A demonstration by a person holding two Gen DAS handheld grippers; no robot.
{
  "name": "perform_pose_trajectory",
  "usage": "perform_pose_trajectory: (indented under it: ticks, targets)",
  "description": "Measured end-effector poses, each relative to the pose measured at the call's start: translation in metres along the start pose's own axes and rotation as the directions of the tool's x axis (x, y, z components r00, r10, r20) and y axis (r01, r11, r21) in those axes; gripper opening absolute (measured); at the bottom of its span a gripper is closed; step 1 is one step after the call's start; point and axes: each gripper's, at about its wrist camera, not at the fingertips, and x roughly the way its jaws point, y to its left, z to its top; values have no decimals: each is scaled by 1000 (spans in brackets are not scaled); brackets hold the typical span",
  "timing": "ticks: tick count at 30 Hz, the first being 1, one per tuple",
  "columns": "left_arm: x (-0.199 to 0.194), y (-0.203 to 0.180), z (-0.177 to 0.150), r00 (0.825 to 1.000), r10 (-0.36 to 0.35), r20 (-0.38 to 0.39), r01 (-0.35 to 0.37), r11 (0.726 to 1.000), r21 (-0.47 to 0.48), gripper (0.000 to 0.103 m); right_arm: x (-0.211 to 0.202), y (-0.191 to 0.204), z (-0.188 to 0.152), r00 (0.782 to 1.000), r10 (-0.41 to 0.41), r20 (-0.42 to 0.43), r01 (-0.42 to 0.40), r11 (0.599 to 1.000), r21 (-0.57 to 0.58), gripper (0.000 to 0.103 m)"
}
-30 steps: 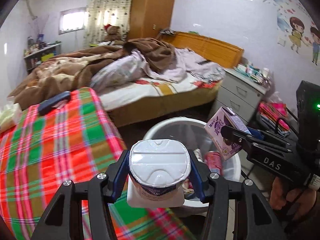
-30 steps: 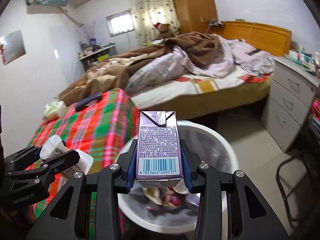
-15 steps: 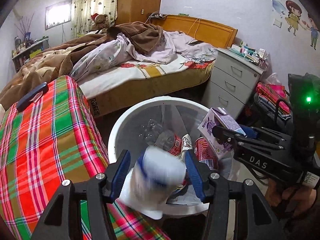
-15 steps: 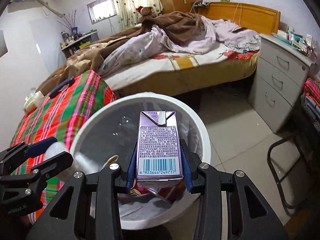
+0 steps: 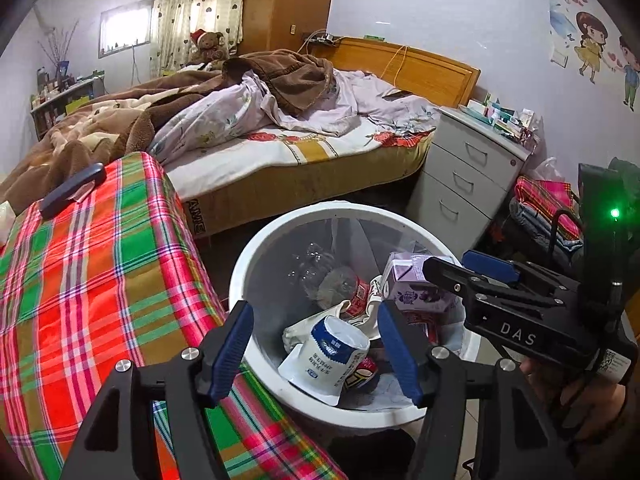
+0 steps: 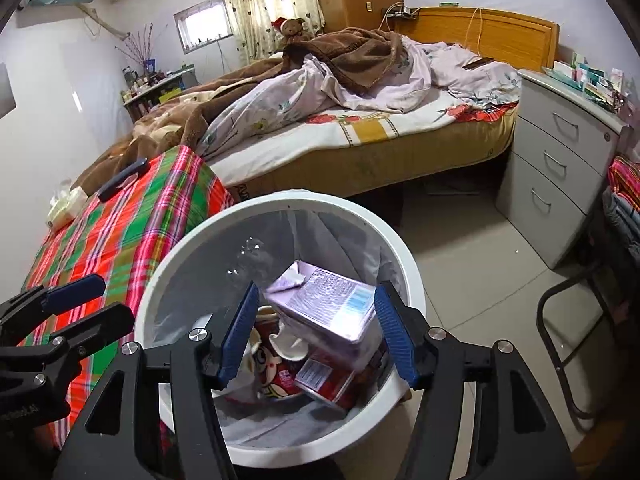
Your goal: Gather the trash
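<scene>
Both grippers, left [image 5: 316,344] and right [image 6: 316,334], are hanging over the bin [image 6: 160,276] with jaws opening, gripping nothing. Carton [image 6: 324,304] and cup [image 5: 330,356] are lying loose in there on the other trash.

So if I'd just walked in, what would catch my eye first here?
Probably the white bin in the middle, with a purple milk carton and a white yogurt cup lying on top of its rubbish. Over it hang two black grippers, left and right, jaws opening and holding nothing. Next, the bright plaid cloth beside the bin and the unmade bed behind.
</scene>
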Motion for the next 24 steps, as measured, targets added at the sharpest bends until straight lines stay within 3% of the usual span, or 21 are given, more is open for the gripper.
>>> perform_pose_trajectory:
  ticks: [7,13,18,24]
  targets:
    - [-25,11,-9,999,40,37,-39,999,-28,64,-14,15,-4,999,-7,38,8,1000,-24,62]
    - [-57,24,-25,991,104,78,-99,993,-64,64,-37,34,-12,994,33,102,-29,999,-35,62]
    - [-87,34,-45,974,191,120,-180,979,-100,64,-52,56,-24,986,67,153,-57,996,-69,62]
    - [-111,46,-69,960,245,134,-227,965,-133,64,-57,81,-36,982,97,164,-79,990,-116,62]
